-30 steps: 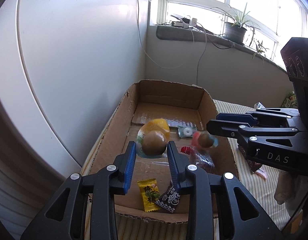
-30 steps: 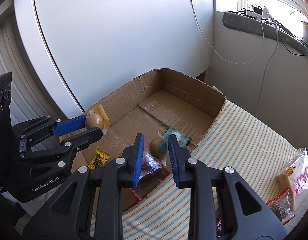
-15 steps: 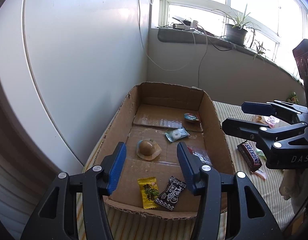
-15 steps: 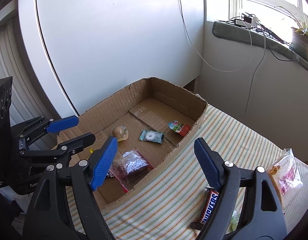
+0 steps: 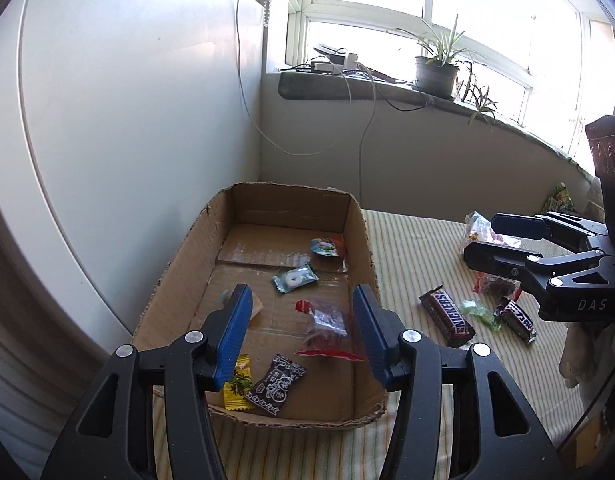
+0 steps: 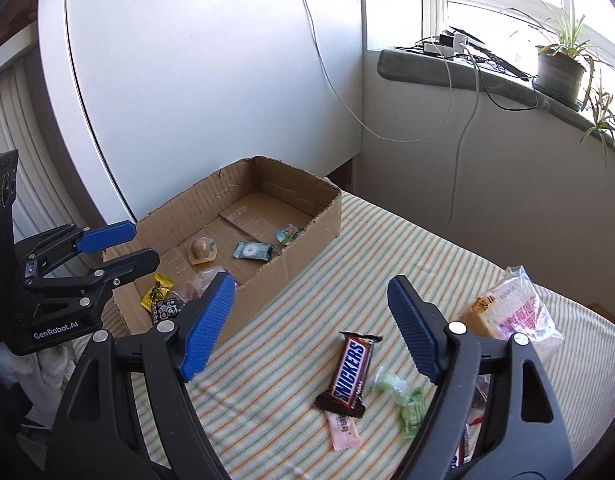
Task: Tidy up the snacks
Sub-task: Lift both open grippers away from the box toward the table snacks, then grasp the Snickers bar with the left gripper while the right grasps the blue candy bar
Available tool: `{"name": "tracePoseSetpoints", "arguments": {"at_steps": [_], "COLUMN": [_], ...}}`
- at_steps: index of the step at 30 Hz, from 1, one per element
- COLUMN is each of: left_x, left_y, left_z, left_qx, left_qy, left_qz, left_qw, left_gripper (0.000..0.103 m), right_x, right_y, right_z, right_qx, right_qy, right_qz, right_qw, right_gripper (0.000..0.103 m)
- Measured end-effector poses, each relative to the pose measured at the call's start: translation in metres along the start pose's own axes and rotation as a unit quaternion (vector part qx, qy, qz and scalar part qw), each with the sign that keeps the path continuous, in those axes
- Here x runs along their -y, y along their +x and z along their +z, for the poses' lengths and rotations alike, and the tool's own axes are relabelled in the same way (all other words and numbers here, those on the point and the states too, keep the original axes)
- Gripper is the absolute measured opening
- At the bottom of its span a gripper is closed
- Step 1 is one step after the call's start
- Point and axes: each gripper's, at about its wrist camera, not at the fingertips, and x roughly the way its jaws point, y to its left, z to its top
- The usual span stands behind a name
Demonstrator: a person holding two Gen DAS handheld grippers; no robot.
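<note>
Half a second ago both grippers were already spread; now the left gripper [image 5: 301, 336] hangs over the near half of the box [image 5: 365, 240] with its fingers wide apart and nothing between them, and the right gripper [image 6: 317, 322] has moved further right, off the box and over the striped cloth [image 6: 387, 248], its fingers also wide and empty. A second ago each held a snack; both snacks now lie in the box: the round brown sweet [image 6: 203, 250] near the left wall and the jelly cup [image 5: 327, 247] by the far right corner.

The left view shows the box floor well: mint packet [image 5: 294, 278], red bag [image 5: 327, 330], black packet [image 5: 274, 385] and yellow candy [image 5: 237, 384], the last partly behind a blue pad. It hides most of the brown sweet behind the left finger.

The right view shows what lies outside the box: the Snickers [image 6: 349, 372] between its fingers, a pink sachet [image 6: 342, 430] touching the bar's near end, green sweets [image 6: 403, 400] just right of it, and a bread pack [image 6: 511, 316] further right. Something dark lies under the right finger, possibly another bar.
</note>
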Motion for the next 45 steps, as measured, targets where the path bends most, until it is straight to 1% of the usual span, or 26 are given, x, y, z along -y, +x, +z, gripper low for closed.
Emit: {"name": "tracePoseSetpoints", "arguments": {"at_steps": [8, 13, 15, 19, 22, 26, 27, 29, 33, 35, 37, 38, 40, 41, 42, 44, 45], "left_x": [0.045, 0.071, 0.080, 0.096, 0.107, 0.117, 0.118, 0.119, 0.123, 0.124, 0.125, 0.126, 0.130, 0.131, 0.132, 0.134, 0.134], "left_y": [0.000, 0.009, 0.014, 0.025, 0.035, 0.050, 0.054, 0.063, 0.083, 0.094, 0.102, 0.104, 0.108, 0.110, 0.112, 0.115, 0.116], "left_z": [-0.008, -0.016, -0.019, -0.026, -0.029, -0.029, -0.029, -0.028, -0.024, -0.023, -0.021, -0.021, -0.020, -0.019, -0.019, -0.019, -0.019], "left_qx": [-0.007, -0.025, -0.034, -0.051, -0.063, -0.078, -0.083, -0.092, -0.107, -0.116, -0.122, -0.124, -0.126, -0.129, -0.131, -0.136, -0.138], "left_qy": [0.019, 0.029, 0.033, 0.038, 0.044, 0.037, 0.032, 0.022, 0.012, 0.007, 0.003, 0.005, 0.014, 0.018, 0.020, 0.024, 0.026], "left_qz": [-0.052, -0.082, -0.089, -0.101, -0.103, -0.106, -0.106, -0.108, -0.101, -0.097, -0.094, -0.094, -0.089, -0.087, -0.085, -0.083, -0.082], "left_qw": [0.9985, 0.9958, 0.9949, 0.9929, 0.9917, 0.9906, 0.9904, 0.9896, 0.9890, 0.9885, 0.9880, 0.9879, 0.9879, 0.9877, 0.9875, 0.9869, 0.9867], "left_gripper": [0.052, 0.052, 0.052, 0.052, 0.052, 0.052, 0.052, 0.052, 0.052, 0.052, 0.051, 0.051, 0.048, 0.046, 0.042, 0.038, 0.035], "right_x": [0.046, 0.072, 0.080, 0.091, 0.095, 0.100, 0.102, 0.103, 0.104, 0.105, 0.107, 0.108, 0.109, 0.109, 0.108, 0.108, 0.108], "right_y": [-0.036, -0.048, -0.050, -0.052, -0.048, -0.039, -0.037, -0.033, -0.026, -0.022, -0.018, -0.015, -0.013, -0.012, -0.011, -0.010, -0.009], "right_z": [-0.035, -0.061, -0.071, -0.090, -0.101, -0.111, -0.113, -0.116, -0.118, -0.120, -0.121, -0.121, -0.122, -0.122, -0.122, -0.123, -0.123], "right_qx": [0.000, -0.018, -0.027, -0.045, -0.059, -0.072, -0.075, -0.081, -0.087, -0.093, -0.099, -0.102, -0.105, -0.106, -0.107, -0.110, -0.112], "right_qy": [0.033, 0.043, 0.044, 0.048, 0.045, 0.054, 0.056, 0.059, 0.060, 0.061, 0.065, 0.067, 0.069, 0.068, 0.067, 0.066, 0.066], "right_qz": [-0.038, -0.065, -0.076, -0.080, -0.084, -0.086, -0.083, -0.080, -0.078, -0.078, -0.076, -0.075, -0.073, -0.073, -0.072, -0.069, -0.069], "right_qw": [0.999, 0.997, 0.996, 0.995, 0.994, 0.992, 0.992, 0.992, 0.991, 0.991, 0.990, 0.990, 0.989, 0.989, 0.989, 0.989, 0.989], "right_gripper": [0.082, 0.081, 0.082, 0.081, 0.081, 0.081, 0.079, 0.073, 0.071, 0.065, 0.061, 0.060, 0.060, 0.058, 0.057, 0.051, 0.050]}}
